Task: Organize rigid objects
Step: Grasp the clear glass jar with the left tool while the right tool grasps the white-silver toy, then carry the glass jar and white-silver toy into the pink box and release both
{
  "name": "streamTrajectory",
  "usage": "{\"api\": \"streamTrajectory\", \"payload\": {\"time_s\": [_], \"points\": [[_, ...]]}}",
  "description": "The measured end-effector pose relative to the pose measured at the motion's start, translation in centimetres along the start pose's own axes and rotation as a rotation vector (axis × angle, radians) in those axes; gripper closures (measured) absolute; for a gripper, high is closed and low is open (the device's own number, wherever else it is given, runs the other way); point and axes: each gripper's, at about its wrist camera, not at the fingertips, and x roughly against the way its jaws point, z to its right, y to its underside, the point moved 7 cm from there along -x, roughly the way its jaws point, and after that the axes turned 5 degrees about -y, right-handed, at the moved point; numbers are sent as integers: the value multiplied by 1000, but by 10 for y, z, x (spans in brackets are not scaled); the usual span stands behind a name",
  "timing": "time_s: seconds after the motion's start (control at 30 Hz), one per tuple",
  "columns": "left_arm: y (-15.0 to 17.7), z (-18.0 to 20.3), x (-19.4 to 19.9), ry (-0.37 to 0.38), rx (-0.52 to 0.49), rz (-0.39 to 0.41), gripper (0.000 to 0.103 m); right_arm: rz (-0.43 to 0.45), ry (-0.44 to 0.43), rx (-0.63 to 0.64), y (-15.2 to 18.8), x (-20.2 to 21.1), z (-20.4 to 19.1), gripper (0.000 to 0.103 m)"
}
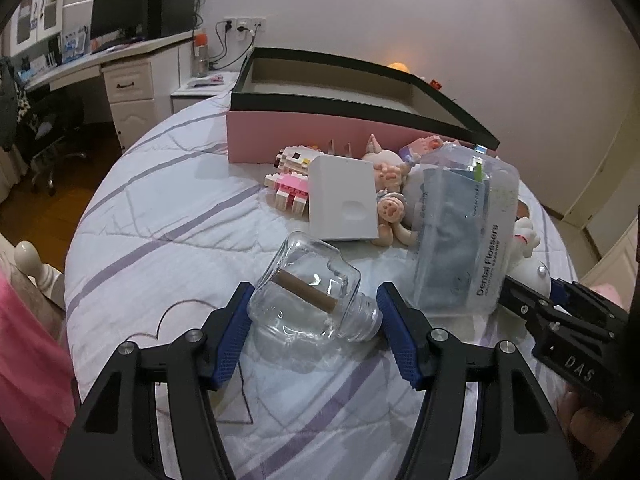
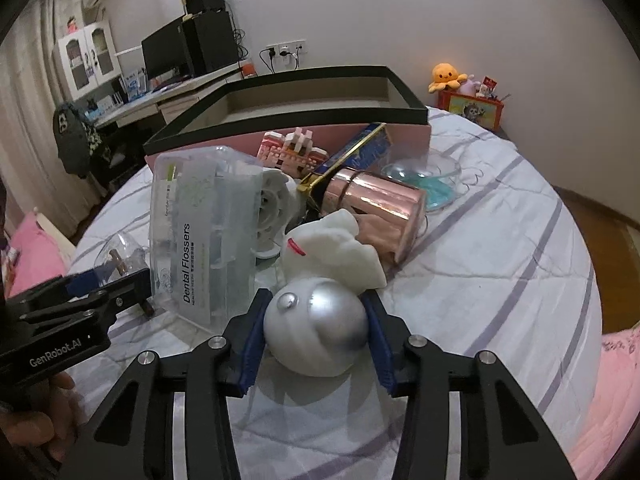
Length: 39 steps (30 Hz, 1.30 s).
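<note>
Left gripper (image 1: 316, 312) open wide around toppled jar (image 1: 308, 300), pads not touching. Right gripper (image 2: 316, 320) clamped on silver ball (image 2: 316, 326); floss box (image 2: 200, 236) just left.

Walls (image 1: 400, 12) plain white, unmarked. Wooden floor (image 1: 52, 200) visible at 9 o'clock in the left wrist view. White desk (image 1: 120, 52) with drawers at 10 o'clock carries a dark monitor (image 1: 116, 12) and speakers (image 2: 208, 40). Wall socket (image 1: 244, 24) with cables at 11 o'clock. Office chair (image 1: 48, 128) beside the desk. White glazed cabinet (image 2: 88, 60) and curtain (image 2: 24, 120) at 10 o'clock in the right wrist view. Bed (image 1: 168, 216) covered in white, purple-striped bedding. Lighting dim, indoor.
</note>
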Motion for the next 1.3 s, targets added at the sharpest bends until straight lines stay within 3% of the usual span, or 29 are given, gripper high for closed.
{"api": "streamTrajectory", "payload": {"time_s": [0.27, 0.67, 0.87, 1.07, 1.3], "points": [[9, 3, 21, 15, 7, 28, 39, 17, -48, -34, 4, 15, 1, 56], [-12, 1, 45, 14, -5, 93, 39, 81, -100, -9, -21, 41, -16, 56], [-64, 4, 60, 3, -38, 180, 39, 122, -113, 55, -63, 46, -27, 56], [-136, 5, 52, -21, -64, 255, 39, 149, -100, 99, -133, 29, -26, 56], [-189, 7, -14, -16, -55, 181, 39, 48, -93, 35, -184, -46, 0, 56]]}}
